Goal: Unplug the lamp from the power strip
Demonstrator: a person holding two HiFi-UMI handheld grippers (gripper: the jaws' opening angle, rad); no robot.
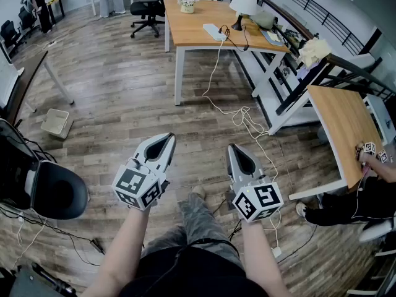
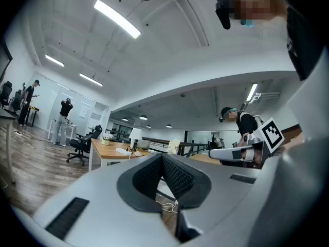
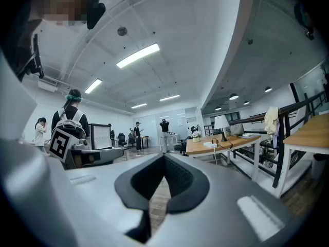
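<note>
Lamp (image 1: 243,4) stands on the far tabletop (image 1: 192,33), near its right end, w/ the power strip (image 1: 215,32) just beside it on the left. A dark lead loops btwn the two; the plug itself is too small to make out. A white cable (image 1: 216,73) drops from the strip over the tabletop edge and coils across the floor (image 1: 124,91) toward the person. All of this is well apart from both tools, so unplugging hasn't begun; approach only.

The left hand-held gripper (image 1: 169,137) has its jaws together, nothing in them. The right hand-held gripper (image 1: 232,147) is the same: fully closed, empty. Both are held low in front of the body, pointing toward the tabletop.

Risks, as I judge them: the floor cable lies in the walking line, and a foot catching it could drag the strip off the edge, maybe the lamp w/ it. At the strip, pulling the lead instead of the plug body, or w/o the other gripper pinning the strip, would likely slide the strip and tip the lamp. Jaws need opening first.
</note>
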